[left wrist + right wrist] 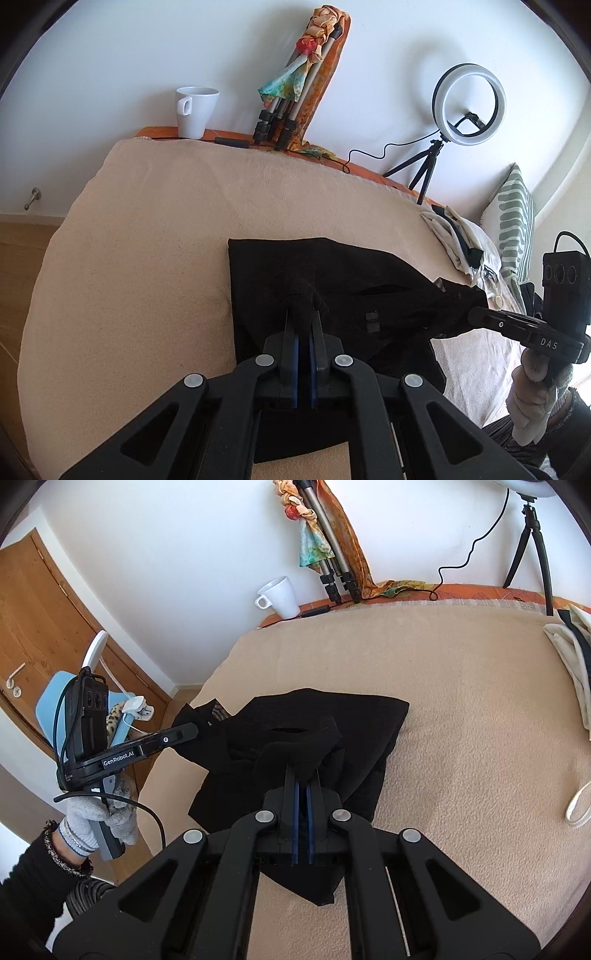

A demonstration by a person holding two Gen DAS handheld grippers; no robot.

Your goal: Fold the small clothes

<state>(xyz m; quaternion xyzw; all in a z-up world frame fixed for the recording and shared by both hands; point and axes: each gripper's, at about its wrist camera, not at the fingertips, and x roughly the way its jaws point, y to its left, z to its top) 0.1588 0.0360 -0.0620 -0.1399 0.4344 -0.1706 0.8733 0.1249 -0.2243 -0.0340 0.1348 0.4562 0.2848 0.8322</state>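
Folding is under way: a black garment [332, 280] is lying partly spread on a beige blanket [147, 240] over the bed, with both tools clamped on its fabric. The left tool [303, 295] is closed on a raised pinch of cloth near the garment's middle; the right tool [303, 768] is closed on a bunched edge, lifted off the blanket. A fold-over step is judged to be in hand. Next, both pinched parts would need carrying together across the garment and laying flat before release. A pile of light clothes [465, 243] is seen well apart, near a striped cushion [515, 218].
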